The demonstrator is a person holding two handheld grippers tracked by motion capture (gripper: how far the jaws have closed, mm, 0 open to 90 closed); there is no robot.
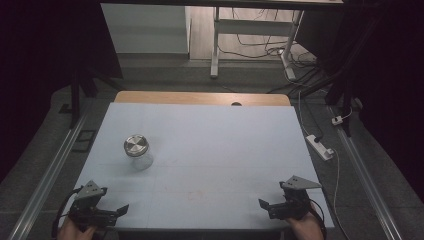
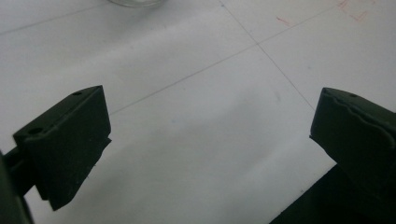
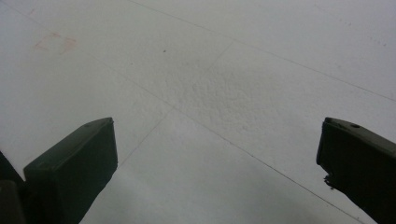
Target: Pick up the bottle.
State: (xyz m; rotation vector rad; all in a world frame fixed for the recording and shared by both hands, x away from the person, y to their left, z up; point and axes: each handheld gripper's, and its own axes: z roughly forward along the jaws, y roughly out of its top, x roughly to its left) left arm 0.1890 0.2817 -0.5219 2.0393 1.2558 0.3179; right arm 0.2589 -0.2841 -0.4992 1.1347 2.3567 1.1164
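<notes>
A clear glass jar [image 1: 137, 151] with a shiny metal lid stands upright on the left part of the pale blue mat [image 1: 210, 145]. Its base just shows as the jar's bottom edge [image 2: 135, 2] at the top of the left gripper view. My left gripper [image 1: 117, 211] rests at the near left corner of the mat, jaws wide apart and empty [image 2: 210, 121]. At the near right corner my right gripper [image 1: 265, 206] also stands open, with bare mat between its jaws [image 3: 217, 149].
The mat covers a wooden table [image 1: 200, 98] whose far edge shows bare wood. Floor rails run along both sides. A white power strip [image 1: 320, 146] and cables lie on the floor to the right. A white desk frame [image 1: 250, 30] stands beyond.
</notes>
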